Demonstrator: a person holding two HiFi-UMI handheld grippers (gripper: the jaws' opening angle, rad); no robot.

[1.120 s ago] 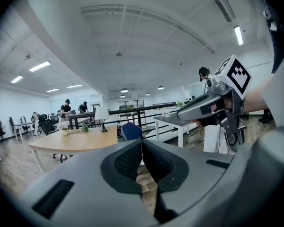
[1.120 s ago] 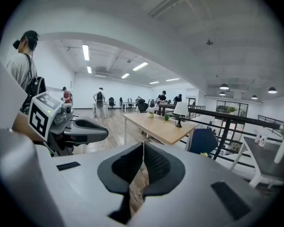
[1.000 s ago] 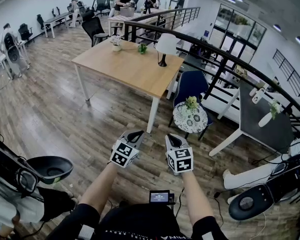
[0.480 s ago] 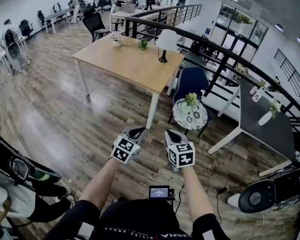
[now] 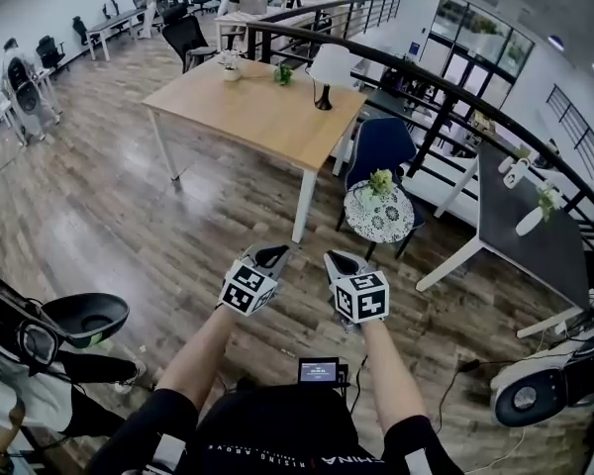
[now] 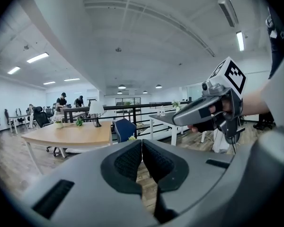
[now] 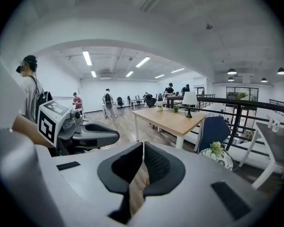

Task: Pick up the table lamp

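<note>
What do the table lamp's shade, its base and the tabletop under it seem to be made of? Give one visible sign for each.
Lamp shade: probably fabric or paper; white, matt, no glare.
Lamp base: dark, perhaps metal or wood; too small to tell.
Tabletop: wood or wood-look laminate; light tan, smooth, even.

Grey left tool, grey right tool, black-and-white marker cubes, black short sleeves

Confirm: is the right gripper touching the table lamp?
Apart. Head view shows the right gripper over the floor, the table lamp far off on the table.
</note>
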